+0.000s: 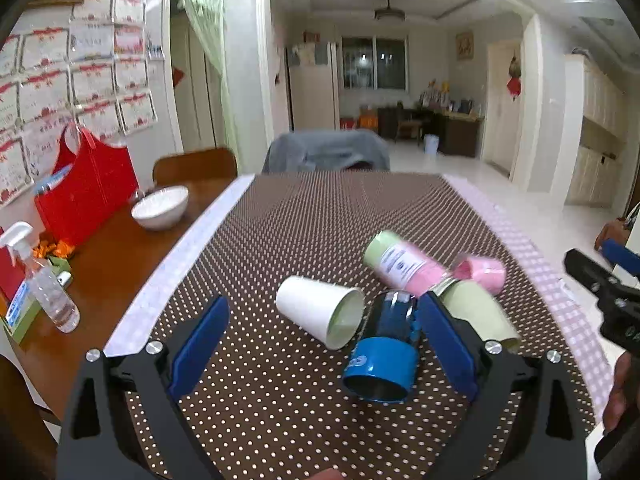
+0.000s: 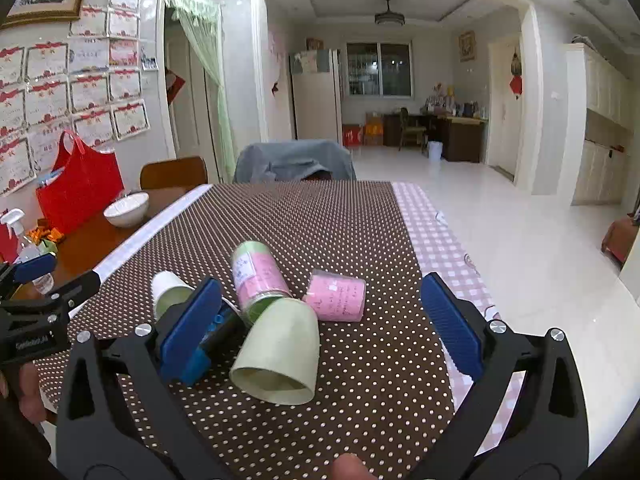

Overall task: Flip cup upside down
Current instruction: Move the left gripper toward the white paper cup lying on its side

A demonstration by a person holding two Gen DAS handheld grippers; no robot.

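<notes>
Several cups lie on their sides on the brown dotted cloth (image 1: 280, 240). A white paper cup (image 1: 320, 310) and a blue cup (image 1: 382, 354) lie between the fingers of my left gripper (image 1: 324, 344), which is open and empty. A pale green cup (image 2: 278, 354) lies between the fingers of my right gripper (image 2: 320, 328), open and empty, mouth toward the camera. A pink-and-green cup (image 2: 258, 276) and a pink cup (image 2: 338, 296) lie just beyond. The green cup (image 1: 478, 314) sits right of my left gripper's right finger (image 1: 444, 344).
A white bowl (image 1: 160, 207), a red bag (image 1: 88, 192) and a spray bottle (image 1: 44, 284) stand on the wooden table at the left. A chair draped in grey cloth (image 1: 326, 152) stands at the far edge. The pink checked cloth edge (image 2: 444, 240) runs along the right.
</notes>
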